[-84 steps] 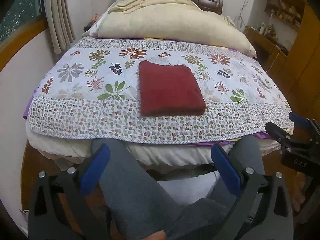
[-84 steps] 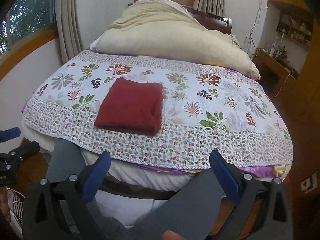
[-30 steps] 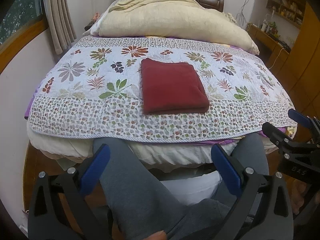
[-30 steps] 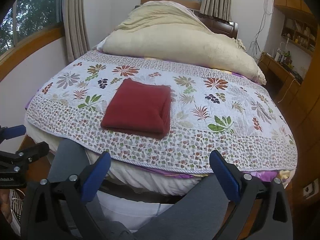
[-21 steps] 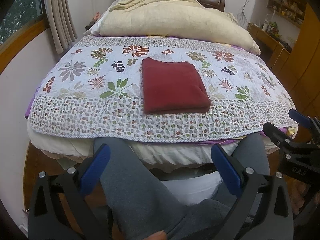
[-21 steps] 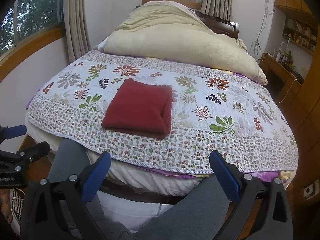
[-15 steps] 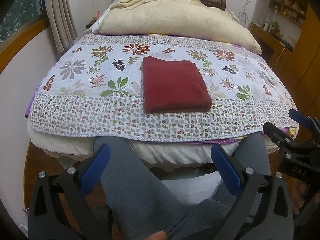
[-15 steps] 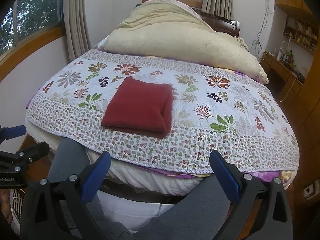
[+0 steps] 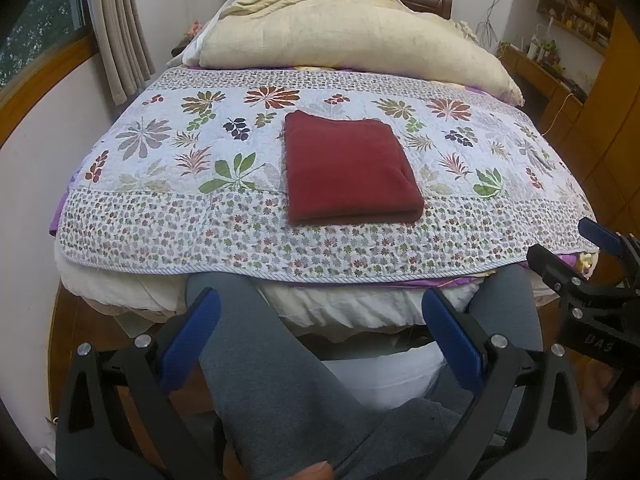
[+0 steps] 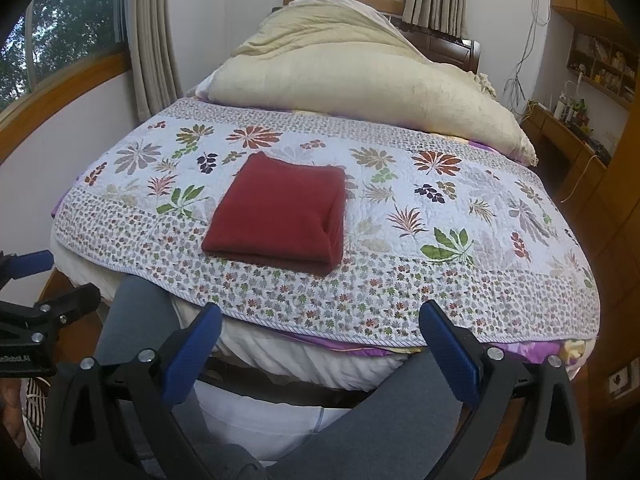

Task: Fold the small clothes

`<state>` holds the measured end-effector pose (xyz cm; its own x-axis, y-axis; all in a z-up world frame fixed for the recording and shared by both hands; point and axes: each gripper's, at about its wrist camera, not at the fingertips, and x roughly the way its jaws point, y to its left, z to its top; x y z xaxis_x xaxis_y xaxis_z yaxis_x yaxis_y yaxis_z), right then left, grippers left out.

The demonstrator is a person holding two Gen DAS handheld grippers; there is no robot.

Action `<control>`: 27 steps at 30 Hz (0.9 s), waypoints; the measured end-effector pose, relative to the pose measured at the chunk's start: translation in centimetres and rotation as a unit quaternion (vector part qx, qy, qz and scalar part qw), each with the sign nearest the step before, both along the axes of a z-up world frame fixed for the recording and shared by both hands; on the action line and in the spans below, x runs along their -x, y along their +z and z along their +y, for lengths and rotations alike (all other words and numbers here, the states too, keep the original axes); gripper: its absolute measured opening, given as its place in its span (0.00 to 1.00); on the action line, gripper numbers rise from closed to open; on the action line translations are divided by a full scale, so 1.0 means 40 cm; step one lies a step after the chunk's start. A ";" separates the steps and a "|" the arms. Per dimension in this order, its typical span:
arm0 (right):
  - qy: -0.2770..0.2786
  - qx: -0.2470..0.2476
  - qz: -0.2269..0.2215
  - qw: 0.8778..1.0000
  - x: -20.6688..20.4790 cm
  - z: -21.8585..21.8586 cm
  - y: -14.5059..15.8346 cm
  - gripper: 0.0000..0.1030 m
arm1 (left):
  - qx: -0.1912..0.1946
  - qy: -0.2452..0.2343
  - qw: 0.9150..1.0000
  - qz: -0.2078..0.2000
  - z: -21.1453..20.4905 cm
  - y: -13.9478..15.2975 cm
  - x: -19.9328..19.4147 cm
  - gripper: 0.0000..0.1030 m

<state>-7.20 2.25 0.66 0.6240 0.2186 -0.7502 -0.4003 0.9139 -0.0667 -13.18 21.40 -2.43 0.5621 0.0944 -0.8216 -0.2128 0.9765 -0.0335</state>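
A dark red garment (image 9: 346,170) (image 10: 280,214) lies folded into a neat rectangle on the floral quilt (image 9: 168,216) (image 10: 440,280), near the bed's front edge. My left gripper (image 9: 320,312) hangs open below the bed edge, over a person's grey-trousered knees (image 9: 276,380), with nothing between its blue pads. My right gripper (image 10: 320,316) is likewise open and empty, well short of the garment. Each gripper shows at the edge of the other's view: the right gripper (image 9: 592,280), the left gripper (image 10: 44,292).
A big cream duvet (image 9: 344,36) is piled at the head of the bed. Curtains (image 9: 120,28) and a window are at the left. A wooden desk with clutter (image 10: 576,128) and a wardrobe (image 9: 616,128) stand on the right.
Both views have risen and tilted slightly, so the bed and garment sit a little lower in frame. The garment has not moved. Both grippers stay open.
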 end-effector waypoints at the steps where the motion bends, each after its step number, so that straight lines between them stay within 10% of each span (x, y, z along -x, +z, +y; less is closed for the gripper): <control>1: 0.000 0.000 0.000 1.000 0.000 0.000 0.000 0.96 | -0.001 0.000 1.000 0.000 0.000 0.000 -0.001 0.97; 27: -0.004 -0.002 0.002 1.000 0.008 -0.001 -0.009 0.96 | -0.005 -0.005 1.000 0.002 -0.013 0.001 -0.001 0.97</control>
<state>-7.52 2.23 0.31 0.6222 0.2176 -0.7520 -0.3939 0.9172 -0.0605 -13.15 20.88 -2.38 0.5594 0.0974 -0.8232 -0.2036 0.9788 -0.0225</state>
